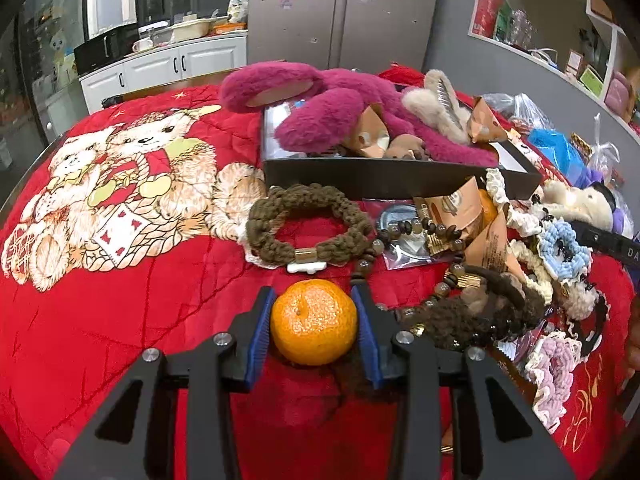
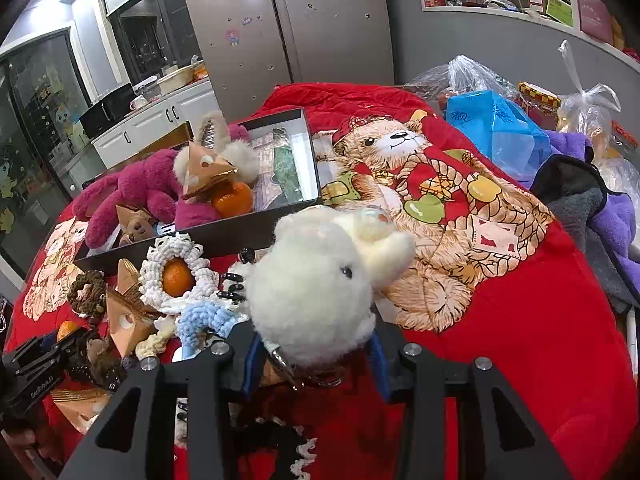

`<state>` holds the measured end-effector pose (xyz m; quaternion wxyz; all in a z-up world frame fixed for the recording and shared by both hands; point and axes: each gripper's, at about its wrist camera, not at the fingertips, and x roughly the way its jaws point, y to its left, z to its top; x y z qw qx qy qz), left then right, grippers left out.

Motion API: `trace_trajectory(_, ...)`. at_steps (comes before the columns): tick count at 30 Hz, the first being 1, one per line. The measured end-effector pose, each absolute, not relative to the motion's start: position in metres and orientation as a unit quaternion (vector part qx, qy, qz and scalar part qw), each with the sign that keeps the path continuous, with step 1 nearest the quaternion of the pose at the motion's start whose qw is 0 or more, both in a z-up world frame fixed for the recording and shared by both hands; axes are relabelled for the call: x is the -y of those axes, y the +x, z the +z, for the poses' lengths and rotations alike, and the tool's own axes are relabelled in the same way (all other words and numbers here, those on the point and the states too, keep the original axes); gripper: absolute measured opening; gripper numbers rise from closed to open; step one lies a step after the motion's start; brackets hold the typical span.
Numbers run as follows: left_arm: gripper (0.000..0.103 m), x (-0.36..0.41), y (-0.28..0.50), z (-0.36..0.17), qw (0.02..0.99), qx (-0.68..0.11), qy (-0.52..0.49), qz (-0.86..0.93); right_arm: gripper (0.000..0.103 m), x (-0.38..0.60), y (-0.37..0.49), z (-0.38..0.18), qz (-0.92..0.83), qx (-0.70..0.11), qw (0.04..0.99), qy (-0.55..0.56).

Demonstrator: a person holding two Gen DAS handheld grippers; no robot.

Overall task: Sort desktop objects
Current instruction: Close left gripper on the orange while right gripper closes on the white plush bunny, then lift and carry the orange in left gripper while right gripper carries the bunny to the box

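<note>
On red blanket, near its front edge, we had left gripper clamped on orange; right gripper squeezed white plush toy just before black box. Risks we judged: orange rolling from pads on lift; toy's fluff slipping, snagging neighbouring hair ties.
</note>
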<state>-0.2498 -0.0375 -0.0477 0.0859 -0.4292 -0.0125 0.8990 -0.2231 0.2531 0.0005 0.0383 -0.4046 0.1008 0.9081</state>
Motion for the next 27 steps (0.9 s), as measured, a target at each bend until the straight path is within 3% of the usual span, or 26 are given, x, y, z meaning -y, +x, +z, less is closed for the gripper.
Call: trace_trajectory(27, 0.039, 0.039, -0.22, -0.009, 0.083, 0.017, -0.383, 0.92, 0.043, -0.228, -0.19, 0.045, 0.935, -0.081, 0.004, -0.344)
